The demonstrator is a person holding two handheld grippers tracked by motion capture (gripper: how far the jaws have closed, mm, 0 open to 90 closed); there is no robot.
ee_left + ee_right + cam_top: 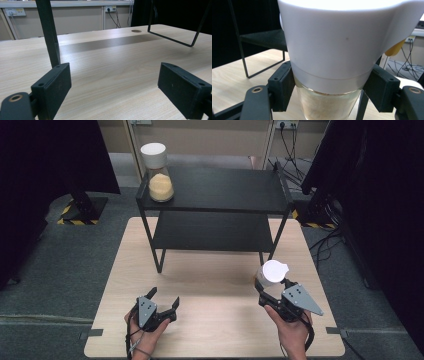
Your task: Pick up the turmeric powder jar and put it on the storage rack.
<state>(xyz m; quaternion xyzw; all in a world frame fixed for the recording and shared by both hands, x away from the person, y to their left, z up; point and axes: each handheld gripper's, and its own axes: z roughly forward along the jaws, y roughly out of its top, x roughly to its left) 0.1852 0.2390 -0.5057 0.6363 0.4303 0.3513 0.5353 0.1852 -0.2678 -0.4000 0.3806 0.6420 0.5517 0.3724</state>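
A glass jar [272,271] with a white spouted lid and pale powder inside stands at the table's right front, just ahead of the shelf's right leg. My right gripper [273,284] is shut on it. In the right gripper view both black pads [282,85] press the jar [329,45] just under the lid. A second jar [159,175] with a white lid and yellow contents stands on the left end of the black shelf's [215,190] top tier. My left gripper [164,296] rests open at the table's left front, with bare wood between its jaws [112,85].
The two-tier black shelf takes up the far half of the light wooden table [210,285]; its lower tier is bare. A shelf leg [47,32] rises close ahead of my left gripper. Black stands and floor cables [330,235] flank the table.
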